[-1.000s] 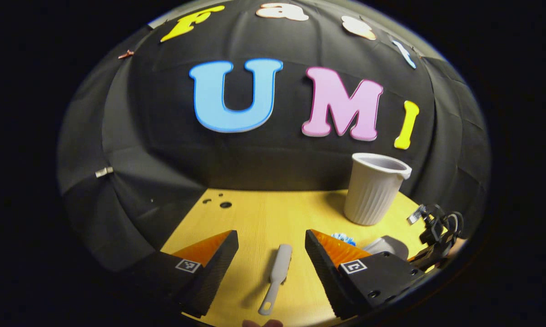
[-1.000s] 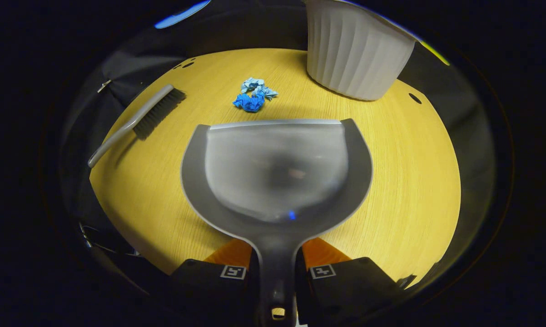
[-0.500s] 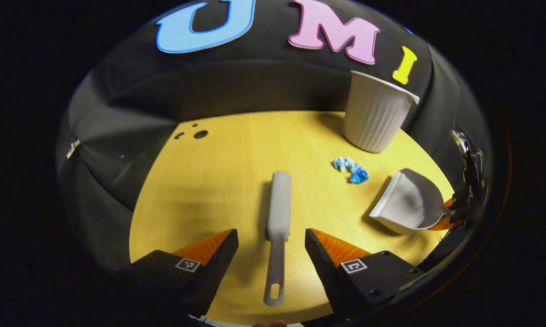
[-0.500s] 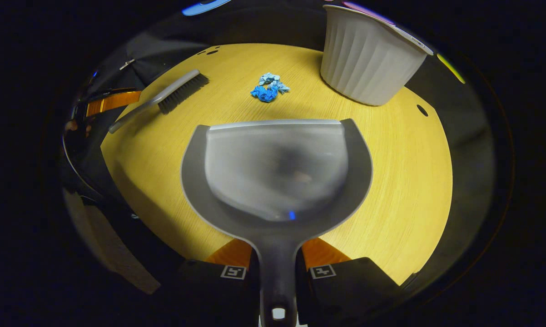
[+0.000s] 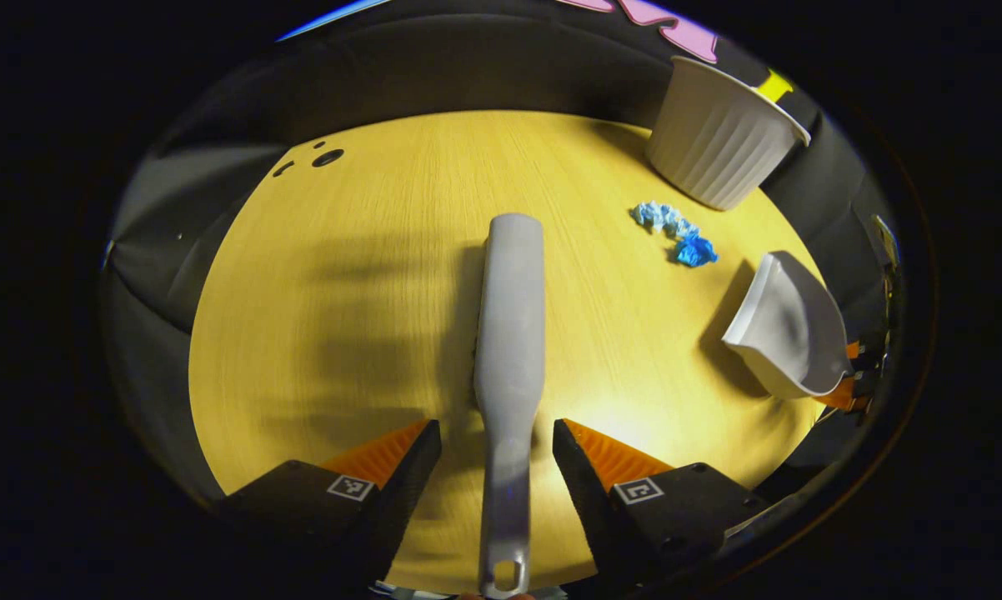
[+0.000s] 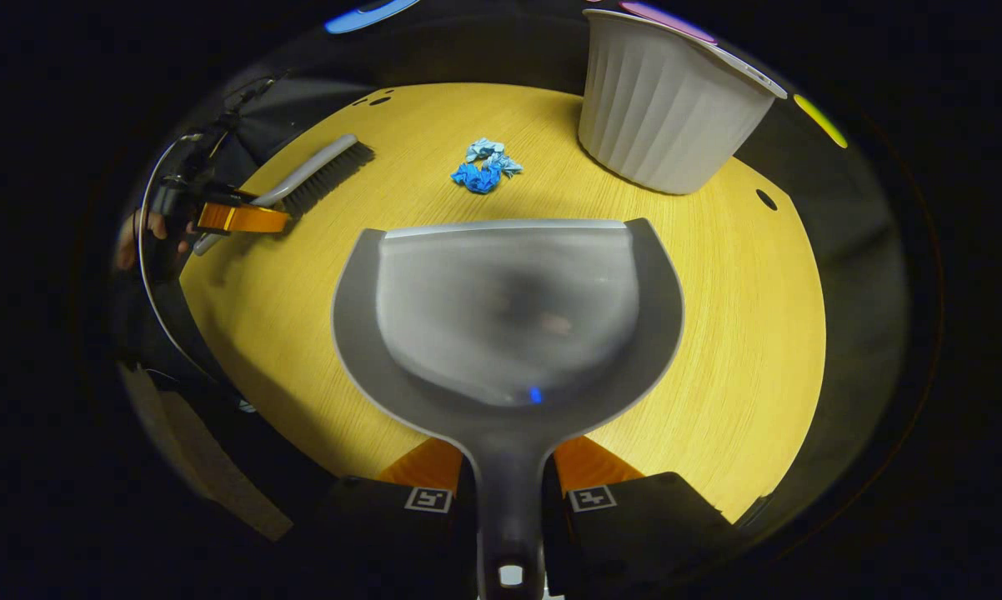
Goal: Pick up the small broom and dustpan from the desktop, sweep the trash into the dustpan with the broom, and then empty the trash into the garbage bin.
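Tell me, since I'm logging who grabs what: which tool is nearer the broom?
Left. The left tool straddles the broom handle, fingers open either side. The right tool grips the dustpan, well apart from it.

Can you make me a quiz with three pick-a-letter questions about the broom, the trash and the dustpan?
1. Where is the broom?
A. lying on the table
B. inside the bin
C. in the dustpan

2. What colour is the crumpled trash?
A. red
B. blue
C. green

3. What is the right gripper doing?
A. hanging open over the trash
B. shut on the dustpan's handle
C. holding the bin

Answers:
1 A, the broom lies flat on the wood between the left gripper's open fingers.
2 B, both paper bits are shades of blue.
3 B, both fingers press the handle.
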Demonstrator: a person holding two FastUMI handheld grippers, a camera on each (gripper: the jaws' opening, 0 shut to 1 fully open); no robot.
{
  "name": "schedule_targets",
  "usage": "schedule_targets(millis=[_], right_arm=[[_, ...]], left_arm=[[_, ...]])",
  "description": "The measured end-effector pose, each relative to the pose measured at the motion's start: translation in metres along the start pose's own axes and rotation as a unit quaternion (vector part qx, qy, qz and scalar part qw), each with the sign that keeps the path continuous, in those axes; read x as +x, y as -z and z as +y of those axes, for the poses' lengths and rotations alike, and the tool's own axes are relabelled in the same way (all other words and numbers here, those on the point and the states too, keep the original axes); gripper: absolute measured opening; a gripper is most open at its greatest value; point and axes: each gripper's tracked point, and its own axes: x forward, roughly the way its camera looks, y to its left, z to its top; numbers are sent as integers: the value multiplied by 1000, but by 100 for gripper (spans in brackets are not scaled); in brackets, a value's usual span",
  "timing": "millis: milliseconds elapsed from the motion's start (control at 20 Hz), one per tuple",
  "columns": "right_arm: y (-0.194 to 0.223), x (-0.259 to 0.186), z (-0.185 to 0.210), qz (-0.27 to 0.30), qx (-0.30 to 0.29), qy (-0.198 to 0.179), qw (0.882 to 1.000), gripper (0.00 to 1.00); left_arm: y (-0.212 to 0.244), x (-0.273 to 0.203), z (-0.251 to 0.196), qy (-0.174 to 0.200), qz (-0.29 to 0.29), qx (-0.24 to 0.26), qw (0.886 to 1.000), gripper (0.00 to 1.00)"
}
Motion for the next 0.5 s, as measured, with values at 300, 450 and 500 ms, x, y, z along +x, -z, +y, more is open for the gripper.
schedule_targets(millis=[300, 450, 500], right_arm=[[-3, 1, -2, 2, 1, 2, 1000, 36], [-7, 1, -1, 0, -7, -1, 1000, 36], [-10, 1, -1, -2, -10, -4, 1000, 36]], left_arm=[[3, 7, 1, -18, 31, 28, 999, 81], [1, 9, -4, -24, 31, 28, 999, 59], [3, 8, -6, -21, 37, 42, 998, 45]])
